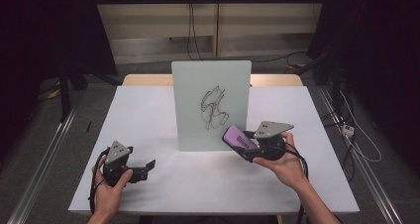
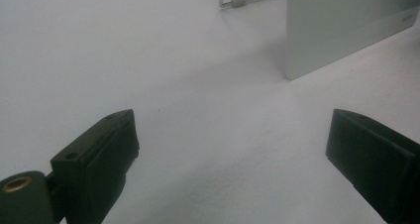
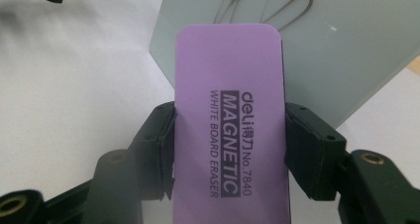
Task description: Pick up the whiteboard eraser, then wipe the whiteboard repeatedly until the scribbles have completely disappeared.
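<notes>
Right gripper (image 3: 230, 135) had its fingers clamped on the purple whiteboard eraser (image 3: 230, 120), scribbled whiteboard (image 3: 317, 50) just ahead; left gripper (image 2: 230, 149) sat wide open, nothing between.

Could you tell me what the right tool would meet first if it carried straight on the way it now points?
Most likely the whiteboard: the right tool holds the purple eraser aimed at its scribbled face, so the eraser's front edge would touch first, though depth is unclear.

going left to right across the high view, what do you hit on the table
left gripper, black, jaws open, in the person's left hand → upright white board with black scribbles → purple rectangular whiteboard eraser → right gripper, black, shut on that eraser, in the right hand
</notes>
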